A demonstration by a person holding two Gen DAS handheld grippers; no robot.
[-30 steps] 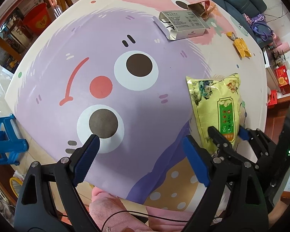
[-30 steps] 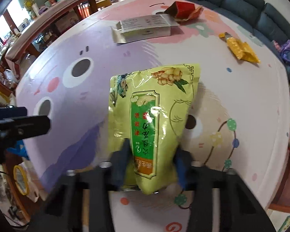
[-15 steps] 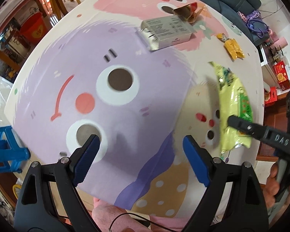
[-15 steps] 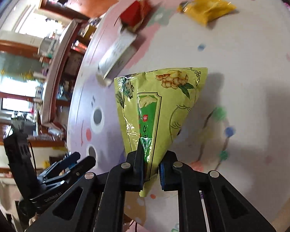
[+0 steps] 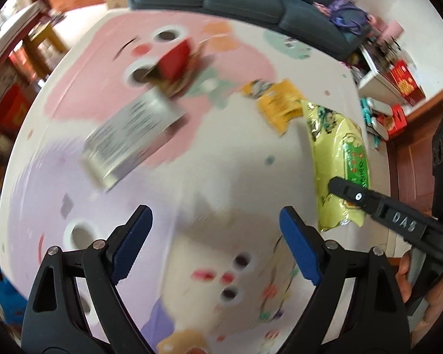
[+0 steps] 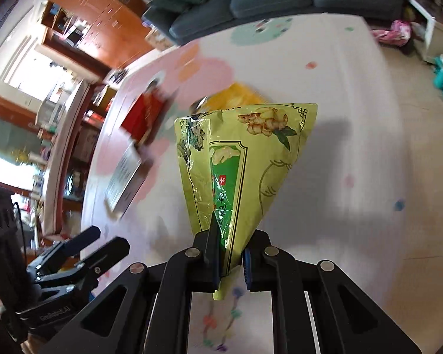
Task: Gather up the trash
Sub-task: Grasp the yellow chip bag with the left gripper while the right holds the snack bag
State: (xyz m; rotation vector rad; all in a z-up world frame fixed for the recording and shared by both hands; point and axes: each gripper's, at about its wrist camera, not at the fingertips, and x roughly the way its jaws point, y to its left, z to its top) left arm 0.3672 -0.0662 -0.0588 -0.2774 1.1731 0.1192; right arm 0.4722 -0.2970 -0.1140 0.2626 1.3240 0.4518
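A round surface is covered with a pastel cartoon cloth, pink at the far side, lilac at the near left and white to the right, printed with eyes, dots and small flowers. Lying on it are a grey printed carton left of centre, a red packet just beyond it toward the far side, and a yellow wrapper to the right. All three are blurred, so their fine print cannot be read.

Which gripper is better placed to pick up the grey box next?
Left. The left gripper is open and empty, with the grey box ahead of it; the right gripper is shut on the green bag.
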